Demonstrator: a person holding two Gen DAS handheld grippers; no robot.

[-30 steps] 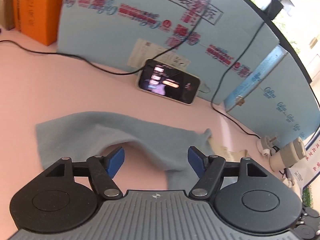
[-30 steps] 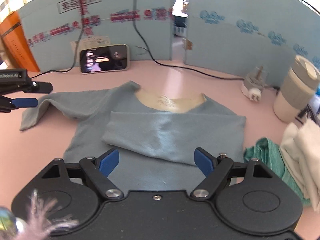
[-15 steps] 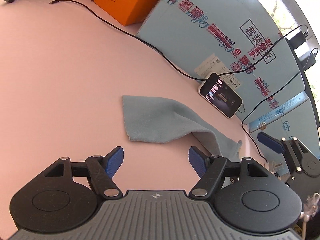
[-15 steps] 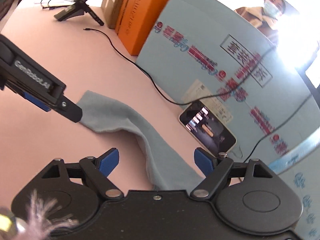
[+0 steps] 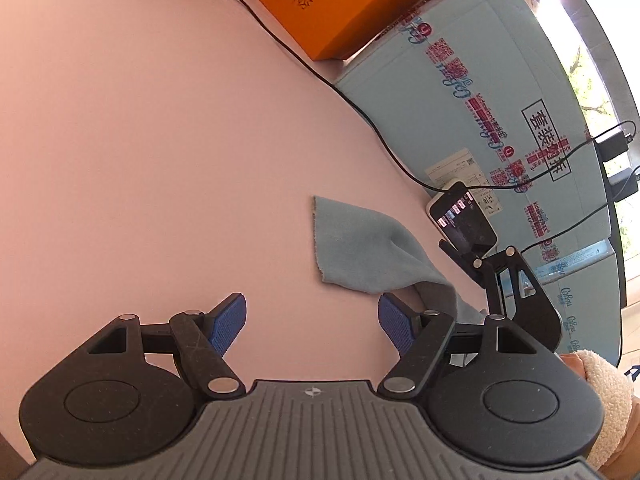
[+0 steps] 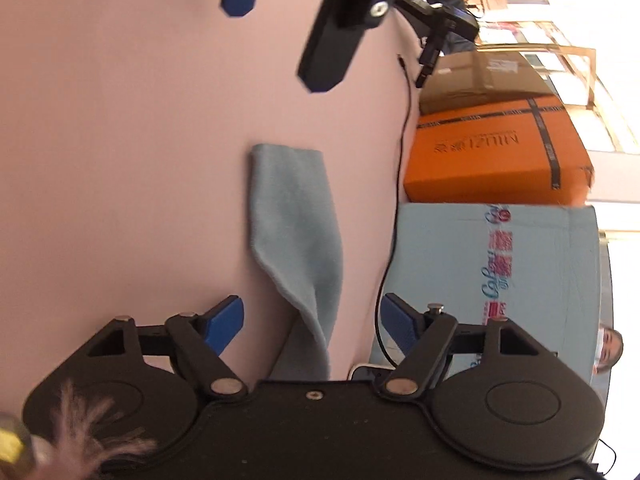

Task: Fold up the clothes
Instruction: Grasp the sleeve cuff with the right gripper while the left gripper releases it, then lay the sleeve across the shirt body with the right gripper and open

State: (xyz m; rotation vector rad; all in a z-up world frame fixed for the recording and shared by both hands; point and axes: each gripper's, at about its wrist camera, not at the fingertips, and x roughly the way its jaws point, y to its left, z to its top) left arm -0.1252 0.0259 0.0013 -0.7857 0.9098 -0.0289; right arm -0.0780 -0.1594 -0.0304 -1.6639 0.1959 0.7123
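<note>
While the left gripper (image 5: 312, 322) hovers over bare pink surface (image 5: 140, 140) with its blue pads wide apart and nothing between them, the right gripper (image 6: 312, 326) is closing its jaws around the grey-blue sleeve (image 6: 296, 224), whose cloth runs between the pads without either pad pressing on it. That sleeve lies flat and stretched out on the surface, its cuff end free, well inside the surface's edges and near the light-blue cardboard panels (image 5: 500, 92) standing along the far edge. Red printing and a boxed block of black Chinese characters cover those panels; cursive blue script reading something like "Cabou" repeats there, too small to be sure of. An orange box (image 6: 496, 160) beside the panels carries the word "MIUZI". A smartphone (image 5: 464, 220) with a lit screen leans against the panel, and a black cable (image 5: 320, 76) trails across the surface.
</note>
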